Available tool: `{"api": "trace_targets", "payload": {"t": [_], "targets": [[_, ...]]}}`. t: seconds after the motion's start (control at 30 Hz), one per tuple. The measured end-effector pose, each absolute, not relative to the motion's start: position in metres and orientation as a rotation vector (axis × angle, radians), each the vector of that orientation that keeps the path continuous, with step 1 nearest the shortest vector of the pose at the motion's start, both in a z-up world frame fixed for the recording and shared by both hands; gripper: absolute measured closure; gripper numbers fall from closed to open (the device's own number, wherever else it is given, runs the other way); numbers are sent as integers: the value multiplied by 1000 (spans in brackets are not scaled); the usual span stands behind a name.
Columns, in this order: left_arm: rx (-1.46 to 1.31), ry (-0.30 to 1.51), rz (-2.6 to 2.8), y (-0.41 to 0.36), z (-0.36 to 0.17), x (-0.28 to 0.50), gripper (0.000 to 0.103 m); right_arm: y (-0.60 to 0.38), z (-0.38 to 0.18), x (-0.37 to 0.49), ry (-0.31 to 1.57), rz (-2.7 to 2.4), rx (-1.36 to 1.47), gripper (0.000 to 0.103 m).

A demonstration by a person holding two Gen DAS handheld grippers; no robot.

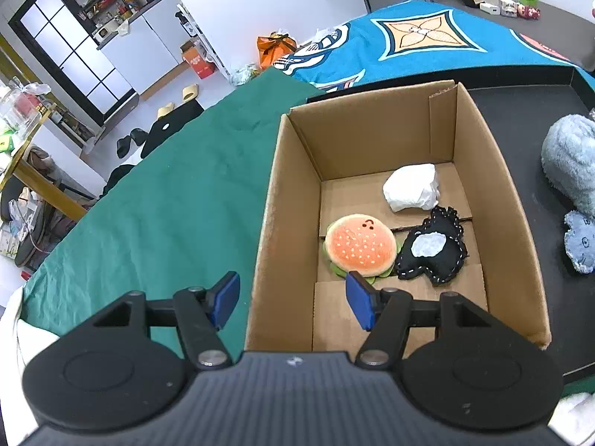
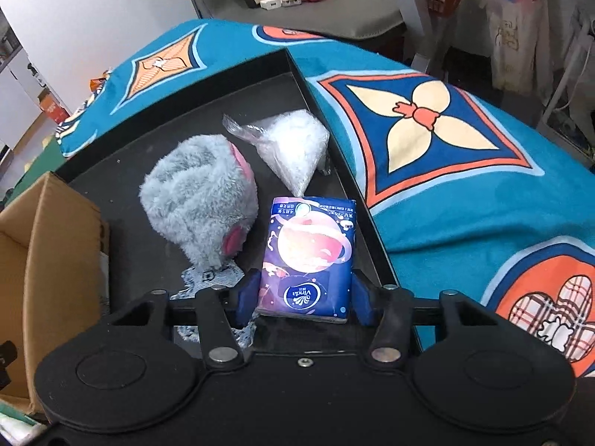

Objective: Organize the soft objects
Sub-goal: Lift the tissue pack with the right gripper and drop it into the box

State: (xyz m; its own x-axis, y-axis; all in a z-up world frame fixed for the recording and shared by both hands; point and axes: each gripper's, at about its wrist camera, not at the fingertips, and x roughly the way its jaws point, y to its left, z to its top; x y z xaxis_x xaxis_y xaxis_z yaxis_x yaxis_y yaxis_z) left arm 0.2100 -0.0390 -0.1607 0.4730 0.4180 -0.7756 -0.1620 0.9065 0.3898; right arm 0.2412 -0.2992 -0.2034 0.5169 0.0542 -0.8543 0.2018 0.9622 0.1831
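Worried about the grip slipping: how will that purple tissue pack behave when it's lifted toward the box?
The tissue pack sits between the right gripper's pads, its sides looking squeezed, so it probably gives rather than staying stiff. Its glossy printed wrap could be slippery. Being a small pack of tissues, it is likely light and should not be fragile.

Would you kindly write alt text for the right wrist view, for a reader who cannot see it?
The right tool grips a purple tissue pack between its blue pads over a black tray. Beyond the pack lie a grey plush toy and a clear bag of white fluff. A cardboard box sits at the left and a blue patterned blanket at the right.
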Motion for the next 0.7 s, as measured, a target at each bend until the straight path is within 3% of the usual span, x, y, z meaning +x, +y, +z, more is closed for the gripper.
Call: {"api": "trace_targets", "payload": {"t": [0.7], "targets": [[156,954,374,-18,-140,195,41,-271,-152,218,899,35,270,53]]}}
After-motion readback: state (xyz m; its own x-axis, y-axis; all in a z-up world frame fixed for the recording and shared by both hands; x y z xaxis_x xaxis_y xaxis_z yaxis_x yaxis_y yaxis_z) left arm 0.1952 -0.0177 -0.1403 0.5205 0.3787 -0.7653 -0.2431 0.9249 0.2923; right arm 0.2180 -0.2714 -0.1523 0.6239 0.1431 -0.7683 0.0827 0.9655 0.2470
